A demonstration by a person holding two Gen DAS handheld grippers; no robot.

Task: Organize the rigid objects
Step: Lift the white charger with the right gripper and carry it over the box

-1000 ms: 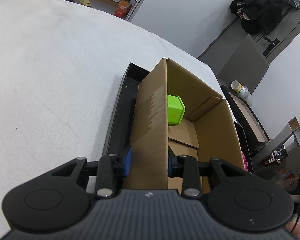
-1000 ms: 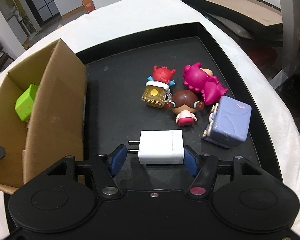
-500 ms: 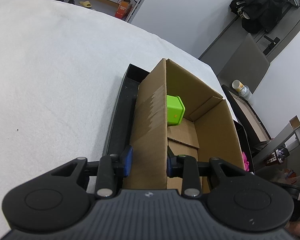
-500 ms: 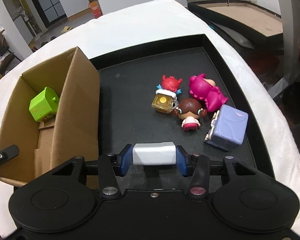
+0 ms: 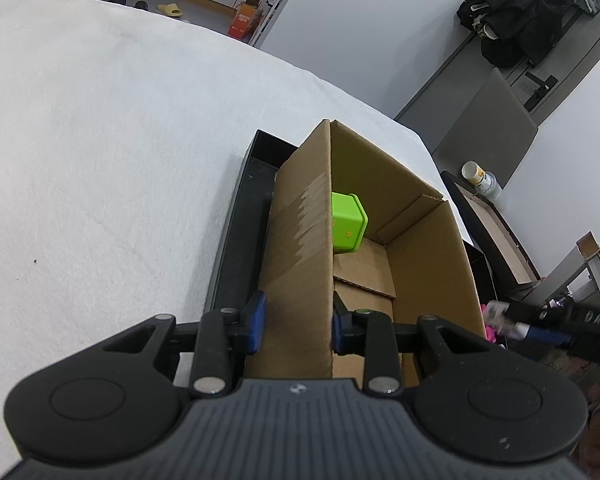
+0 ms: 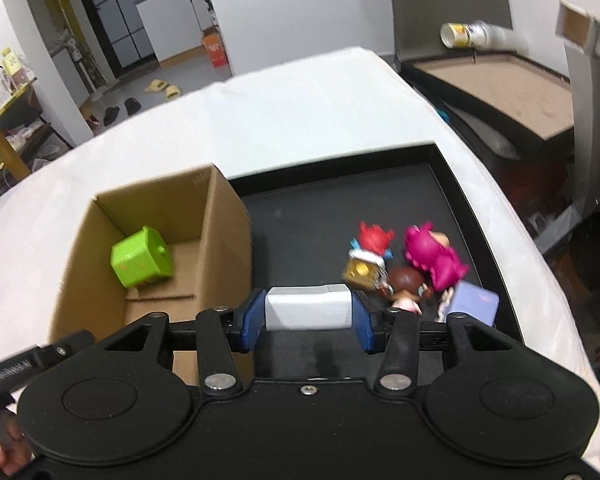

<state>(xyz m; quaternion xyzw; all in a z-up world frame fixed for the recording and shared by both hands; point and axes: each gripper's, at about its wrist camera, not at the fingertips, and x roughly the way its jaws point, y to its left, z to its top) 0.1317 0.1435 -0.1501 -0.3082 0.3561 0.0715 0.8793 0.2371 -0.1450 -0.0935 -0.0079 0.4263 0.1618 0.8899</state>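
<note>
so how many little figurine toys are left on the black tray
3, clustered at the tray's right: a red-haired figurine, a pink one, a brown-haired one in front. More may hide behind the gripped white charger.

A: Between the blue pads [image 6: 252, 321]?
B: A white charger [image 6: 308, 307]. Beyond the jaws: lime-green cube [image 6: 142, 258] in the brown box [image 6: 224, 240], magenta figure [image 6: 430, 256], lilac case [image 6: 474, 304], black tray [image 6: 452, 176].

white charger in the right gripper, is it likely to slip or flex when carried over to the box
The charger looks like a hard plastic block, so it probably won't flex. The right gripper clamps its two flat ends squarely between the pads, which should hold. Its smooth faces could slide if jolted, though it seems light for its size. The box stands close by.
</note>
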